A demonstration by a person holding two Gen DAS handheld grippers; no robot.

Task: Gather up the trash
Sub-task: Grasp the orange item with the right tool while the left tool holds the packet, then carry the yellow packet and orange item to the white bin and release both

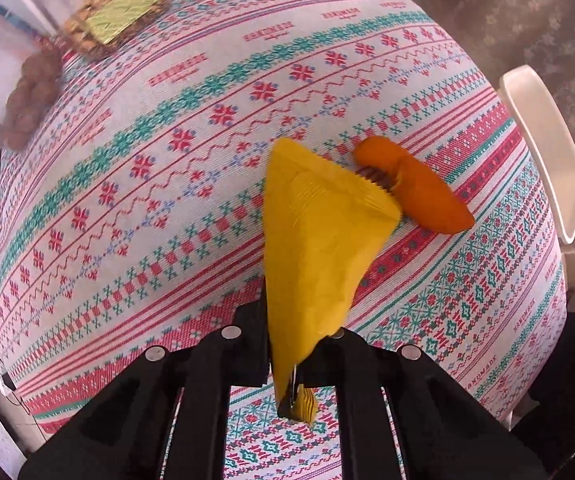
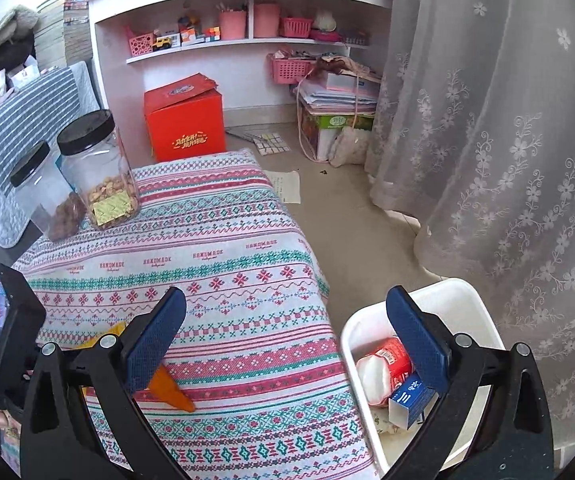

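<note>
My left gripper (image 1: 293,354) points down at the table and is shut on a yellow triangular wrapper (image 1: 319,232), which sticks out past its fingers. Just beyond the wrapper an orange wrapper (image 1: 415,188) lies on the patterned tablecloth (image 1: 147,200). In the right wrist view my right gripper (image 2: 287,340) is open with nothing between its blue pads, above the table's right edge. The orange wrapper (image 2: 171,392) shows beside its left finger. A white bin (image 2: 467,296) stands on the floor beside the table, with a red and white cup (image 2: 383,364) and a blue carton (image 2: 411,400) in it.
Two clear jars with black lids (image 2: 99,168) (image 2: 43,196) stand at the table's far left corner. The bin's rim (image 1: 539,152) shows past the table edge in the left wrist view. A red box (image 2: 185,120), shelves and a lace curtain (image 2: 507,140) lie beyond.
</note>
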